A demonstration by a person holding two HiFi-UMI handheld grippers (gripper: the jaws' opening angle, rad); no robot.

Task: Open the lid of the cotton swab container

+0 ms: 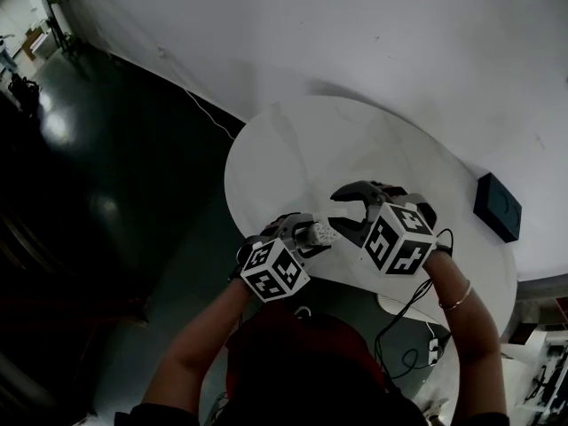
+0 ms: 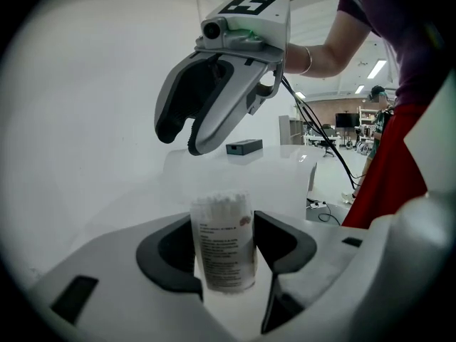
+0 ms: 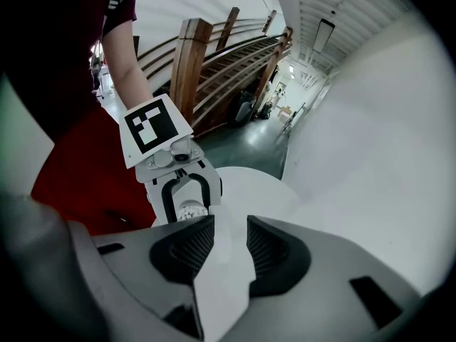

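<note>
Closest in, the left claw (image 2: pixel 224 226) is clamped on the cotton swab container (image 2: pixel 223 251), pads pressing both sides of the clear, labelled tube. It holds it over the near edge of the round white surface (image 1: pixel 293 149). The tube's base is hidden down between the jaws, so I can't say whether it rests on anything. White swab tips (image 3: pixel 191 211) crowd the top.

Just beyond and above, the right claw (image 2: pixel 181 137) hangs nose-down, jaws apart, with nothing visible between them. This looks like the lid step itself: one claw steadies, the other goes for the top. Next, the right claw needs to drop over the tube's top, close on the cap and pull it off along the tube. Whether a clear lid sits over those tips is impossible to make out. Furthest out, a black box (image 1: pixel 497 206) lies near the far rim.
</note>
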